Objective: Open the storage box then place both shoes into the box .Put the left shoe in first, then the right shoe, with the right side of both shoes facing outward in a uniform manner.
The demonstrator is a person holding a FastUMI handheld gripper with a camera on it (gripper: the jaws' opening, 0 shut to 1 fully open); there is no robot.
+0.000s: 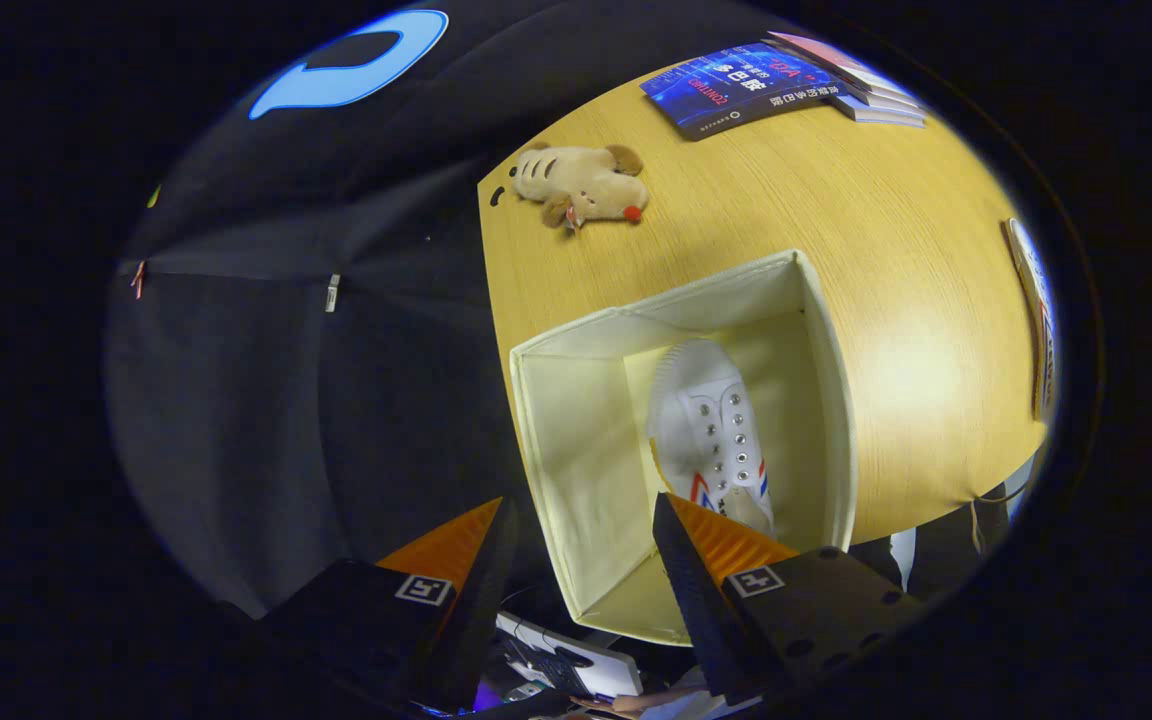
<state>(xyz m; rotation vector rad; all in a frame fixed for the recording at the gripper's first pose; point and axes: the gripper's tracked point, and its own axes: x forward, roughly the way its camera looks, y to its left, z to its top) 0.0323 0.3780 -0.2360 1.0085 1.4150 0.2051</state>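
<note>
An open cream fabric storage box stands on the wooden table, seen from above. One white canvas shoe with metal eyelets and red-and-blue stripes lies inside it, against the box's right wall, toe pointing away from me. My gripper hovers above the box's near left part with its fingers apart and nothing between them. The right fingertip overlaps the shoe's heel end in the view; contact cannot be told.
A tan plush toy lies on the table beyond the box. Books are stacked at the far corner. A flat object sits at the table's right edge. The table's left edge runs beside the box.
</note>
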